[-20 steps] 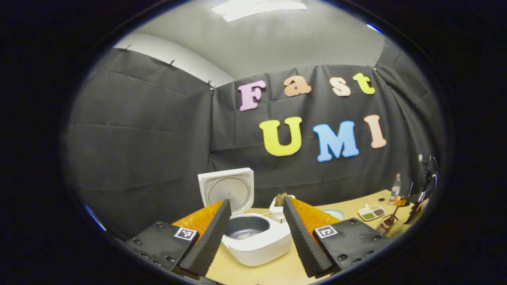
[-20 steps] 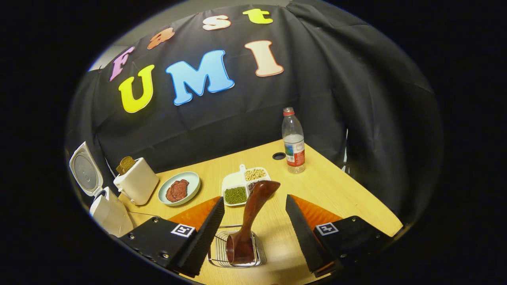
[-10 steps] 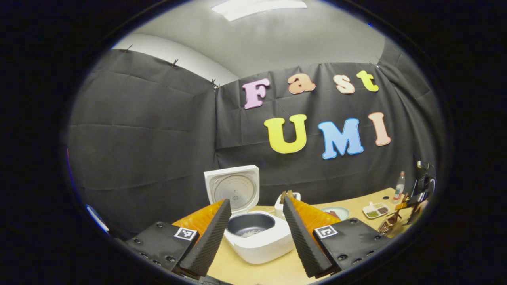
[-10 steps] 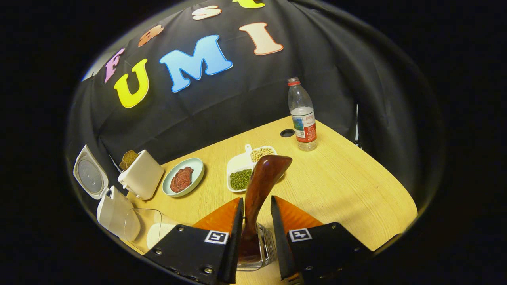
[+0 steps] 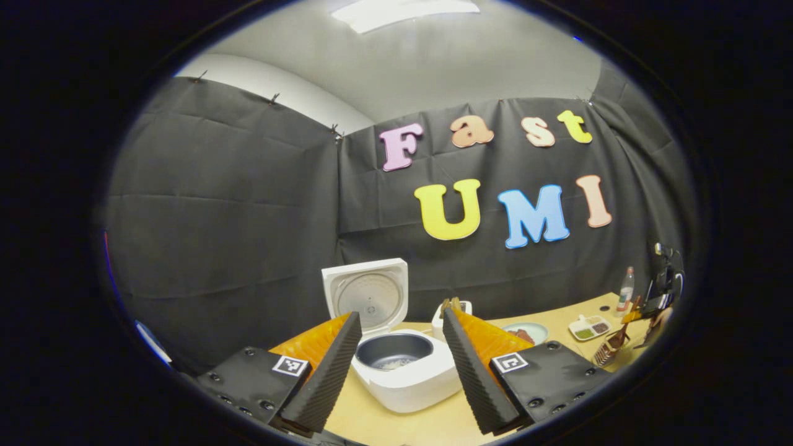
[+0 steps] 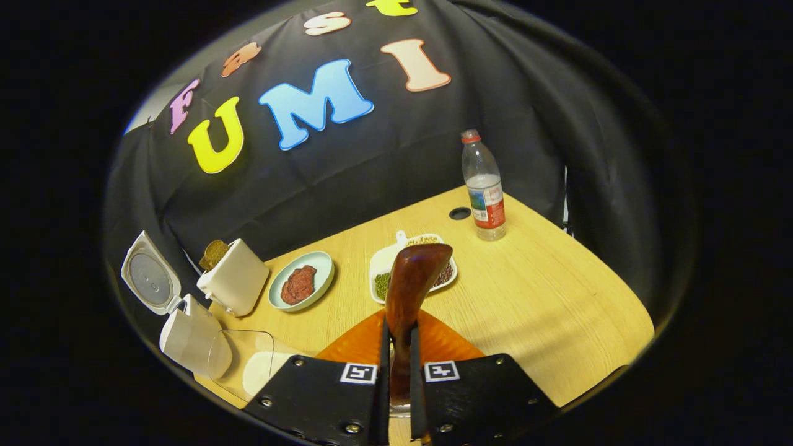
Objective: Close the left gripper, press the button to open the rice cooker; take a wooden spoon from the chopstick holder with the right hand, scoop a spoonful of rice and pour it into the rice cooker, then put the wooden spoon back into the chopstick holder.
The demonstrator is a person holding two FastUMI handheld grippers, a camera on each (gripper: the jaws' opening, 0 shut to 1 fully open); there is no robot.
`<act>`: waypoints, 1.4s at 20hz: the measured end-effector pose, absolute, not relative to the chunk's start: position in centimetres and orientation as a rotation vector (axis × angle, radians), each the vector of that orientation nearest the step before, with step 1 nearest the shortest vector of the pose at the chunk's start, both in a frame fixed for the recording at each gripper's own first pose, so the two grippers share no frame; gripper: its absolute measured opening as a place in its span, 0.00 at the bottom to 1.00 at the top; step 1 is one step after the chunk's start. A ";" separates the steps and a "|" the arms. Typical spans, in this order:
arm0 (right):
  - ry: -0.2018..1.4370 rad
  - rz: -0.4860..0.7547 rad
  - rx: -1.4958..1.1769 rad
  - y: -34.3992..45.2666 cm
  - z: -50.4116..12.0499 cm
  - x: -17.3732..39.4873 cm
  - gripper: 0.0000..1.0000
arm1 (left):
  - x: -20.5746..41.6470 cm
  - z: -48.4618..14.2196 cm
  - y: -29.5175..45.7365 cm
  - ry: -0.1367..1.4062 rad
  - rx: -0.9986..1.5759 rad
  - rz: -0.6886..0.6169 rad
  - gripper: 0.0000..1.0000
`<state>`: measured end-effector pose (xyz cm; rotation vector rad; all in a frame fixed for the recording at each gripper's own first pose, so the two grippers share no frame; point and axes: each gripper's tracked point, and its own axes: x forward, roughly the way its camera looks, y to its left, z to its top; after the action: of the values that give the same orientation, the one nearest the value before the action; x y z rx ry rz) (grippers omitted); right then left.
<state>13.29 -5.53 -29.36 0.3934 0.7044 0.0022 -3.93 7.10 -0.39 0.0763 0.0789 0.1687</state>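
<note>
Right gripper [image 6: 396,396] clamped on the spoon [image 6: 409,291] handle, above the holder

In the left gripper view, the left gripper [image 5: 396,365] hangs with fingers apart over the table [image 5: 427,427]; the cooker [image 5: 396,365] sits between them, lid up, a little rice in the pot; far right, the other gripper [image 5: 660,297] stands by the wire holder [image 5: 610,350]; in the right gripper view, the spoon rises upright between both fingers, with a plate [image 6: 303,288], tray [image 6: 387,269] and bottle [image 6: 486,186] beyond

Right gripper [image 6: 396,396] newly clamped on wooden spoon [image 6: 409,291]
</note>
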 end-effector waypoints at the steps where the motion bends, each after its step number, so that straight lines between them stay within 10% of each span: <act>1: 0.692 0.006 0.390 -5.6 -28.7 13.3 0.14 | -3.9 -0.5 7.1 0.079 0.072 0.162 0.96; 28: 0.504 0.193 0.386 12.2 -18.7 11.7 0.14 | -5.1 -2.1 17.0 0.090 0.024 0.158 0.92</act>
<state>11.73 12.21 -18.68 0.3864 0.5036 0.1925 -5.08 17.00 -2.11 0.0244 0.0903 0.1581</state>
